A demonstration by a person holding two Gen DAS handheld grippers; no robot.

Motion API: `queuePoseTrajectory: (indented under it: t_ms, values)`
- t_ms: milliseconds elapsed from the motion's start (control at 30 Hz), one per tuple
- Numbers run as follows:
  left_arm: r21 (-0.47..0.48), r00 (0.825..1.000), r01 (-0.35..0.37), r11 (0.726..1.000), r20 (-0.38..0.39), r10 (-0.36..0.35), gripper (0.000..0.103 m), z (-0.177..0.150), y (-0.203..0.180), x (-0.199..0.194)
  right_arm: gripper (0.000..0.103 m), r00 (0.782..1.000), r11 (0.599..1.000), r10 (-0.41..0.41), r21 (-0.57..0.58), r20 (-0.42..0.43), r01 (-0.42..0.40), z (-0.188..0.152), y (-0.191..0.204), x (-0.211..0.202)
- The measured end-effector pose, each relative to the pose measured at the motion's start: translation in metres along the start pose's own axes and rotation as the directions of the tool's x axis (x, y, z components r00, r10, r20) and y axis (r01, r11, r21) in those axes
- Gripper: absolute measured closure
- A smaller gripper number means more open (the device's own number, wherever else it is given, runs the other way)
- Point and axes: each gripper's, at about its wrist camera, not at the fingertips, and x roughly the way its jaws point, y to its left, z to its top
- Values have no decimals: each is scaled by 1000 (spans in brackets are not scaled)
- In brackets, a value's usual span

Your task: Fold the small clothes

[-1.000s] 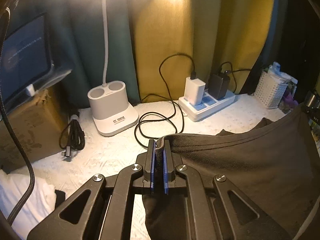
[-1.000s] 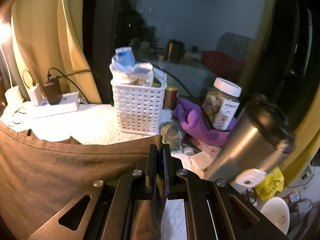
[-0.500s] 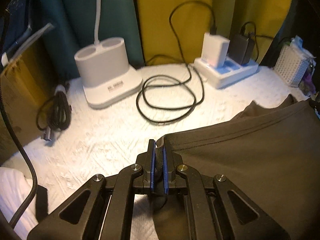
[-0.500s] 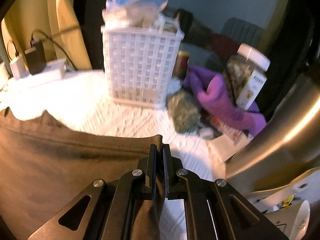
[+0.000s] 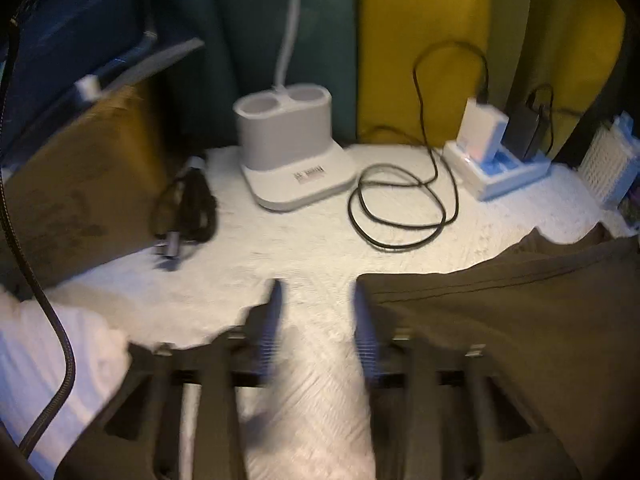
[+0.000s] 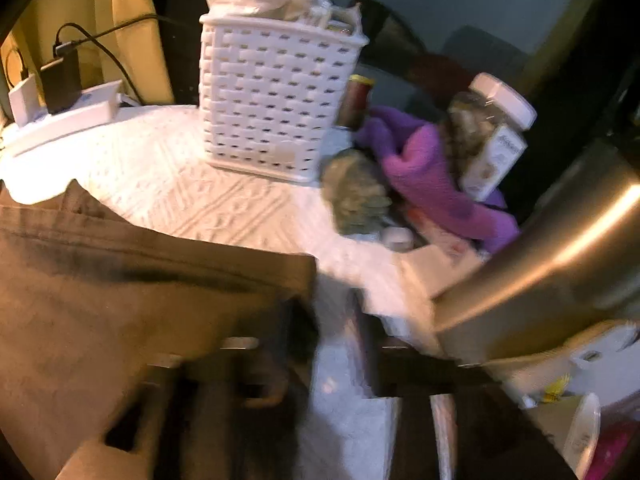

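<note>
A dark brown garment point(image 5: 512, 328) lies spread on the white textured table cover point(image 5: 304, 248). In the left wrist view my left gripper point(image 5: 316, 312) has its jaws opening, with only white cover between the fingers. The garment's top left corner rests against the right finger point(image 5: 362, 320). In the right wrist view the same garment point(image 6: 120, 300) fills the lower left, and its top right corner drapes over the left finger. My right gripper point(image 6: 332, 332) is opening wide, blurred, with bare cover showing in the gap.
Behind the left gripper stand a white lamp base point(image 5: 294, 156), a looped black cable point(image 5: 400, 208), a power strip point(image 5: 500, 168), a cardboard box point(image 5: 72, 184) and a white cloth point(image 5: 52, 352). By the right gripper are a white basket point(image 6: 276, 100), purple cloth point(image 6: 432, 176), a jar point(image 6: 488, 136) and a steel flask point(image 6: 560, 248).
Both grippers, shut on the garment's upper edge before, have opened and let it go. Both hands sank toward the table, and the garment's edge now lies on the cover.
</note>
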Motion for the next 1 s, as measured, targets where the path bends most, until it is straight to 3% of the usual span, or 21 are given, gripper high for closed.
queuePoseTrajectory:
  t_ms: [267, 400, 600, 1000]
  values:
    - [24, 995, 72, 997, 70, -73, 53, -20, -4, -58, 9, 994, 1000, 6, 13, 113, -7, -7, -7, -67]
    - [30, 989, 125, 992, 80, -127, 47, -40, -10, -79, 9, 989, 999, 23, 24, 144, -27, -18, -11, -96]
    - [31, 978, 186, 982, 88, -188, 46, -79, -17, -109, 9, 987, 998, 22, 54, 161, -32, -58, -18, -130]
    - [64, 973, 228, 972, 29, -230, 42, -152, -24, -131, 10, 991, 986, 55, 152, 118, -73, -154, -33, -157]
